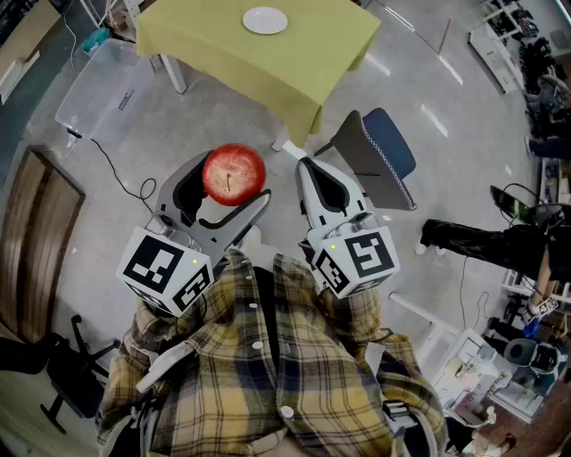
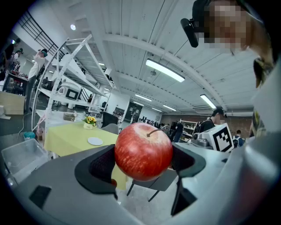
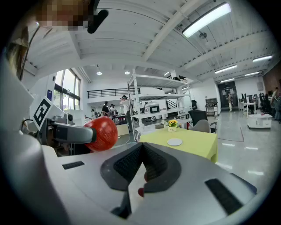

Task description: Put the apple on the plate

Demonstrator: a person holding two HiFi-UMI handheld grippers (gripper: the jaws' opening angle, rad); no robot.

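Holding the apple [image 2: 143, 151] between its two jaws, the left hand-held gripper [image 1: 225, 192] has the fruit clamped on both sides, with the stem on top. The jaws stand wide because the apple fills the space between them. The right hand-held gripper [image 1: 310, 178] has its jaws together and carries nothing. So the first part of the task, picking up the apple, looks done.

The plate [image 1: 265, 20] lies bare on the yellow surface [image 1: 308, 58], well apart from both grippers, with open floor and a grey chair [image 1: 379, 156] between the person and it. I judge that most of the task is left: the apple must be carried over to the surface, lowered on the plate and released there.
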